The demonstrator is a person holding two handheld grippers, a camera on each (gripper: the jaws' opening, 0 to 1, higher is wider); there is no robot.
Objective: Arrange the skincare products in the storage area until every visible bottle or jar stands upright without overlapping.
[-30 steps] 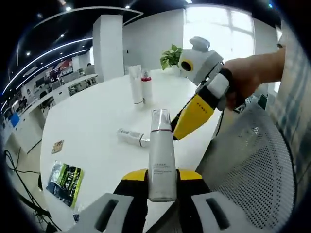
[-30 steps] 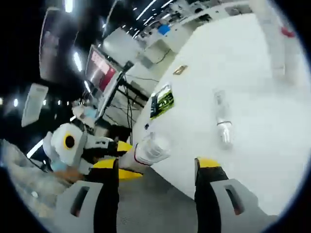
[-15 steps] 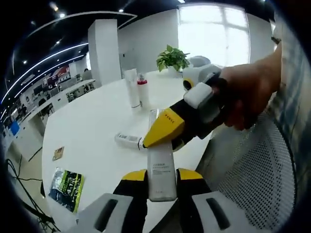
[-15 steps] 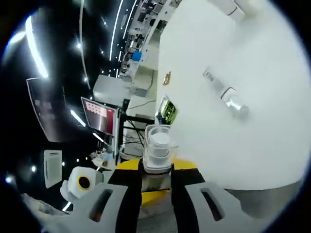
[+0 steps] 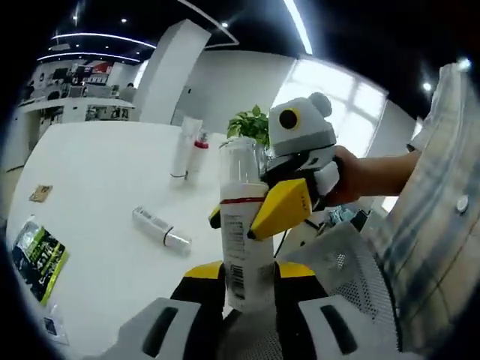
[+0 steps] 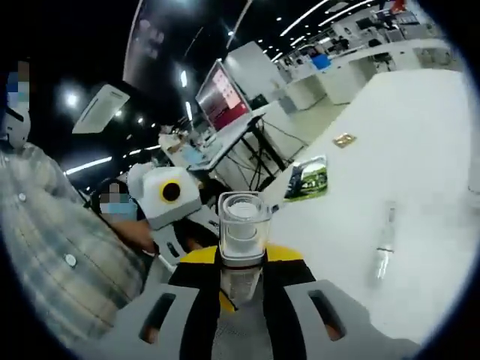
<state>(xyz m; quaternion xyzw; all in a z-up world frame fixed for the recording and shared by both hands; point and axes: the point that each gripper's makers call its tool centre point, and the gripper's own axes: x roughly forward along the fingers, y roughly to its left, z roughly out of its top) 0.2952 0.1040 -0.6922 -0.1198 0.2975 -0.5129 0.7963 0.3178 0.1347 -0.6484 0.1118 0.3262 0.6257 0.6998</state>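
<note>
While both grippers, L [image 5: 247, 281] & R [image 6: 241, 274], pinch one bottle [image 5: 244, 225] off the table edge [image 5: 150, 300], tabletop's mostly bare.

**White table and what lies on it**

A white table [image 5: 90, 172] with a rounded edge is seen in both views. Near its middle a clear bottle [image 5: 160, 229] is laid on its side. Further back, a white tube [image 5: 181, 147] and a red-capped bottle [image 5: 198, 152] are stood upright just beside each other. At the near edge a green and black packet [image 5: 36, 252] is laid flat, and a small tan card [image 5: 40, 193] is placed beyond it.
</note>
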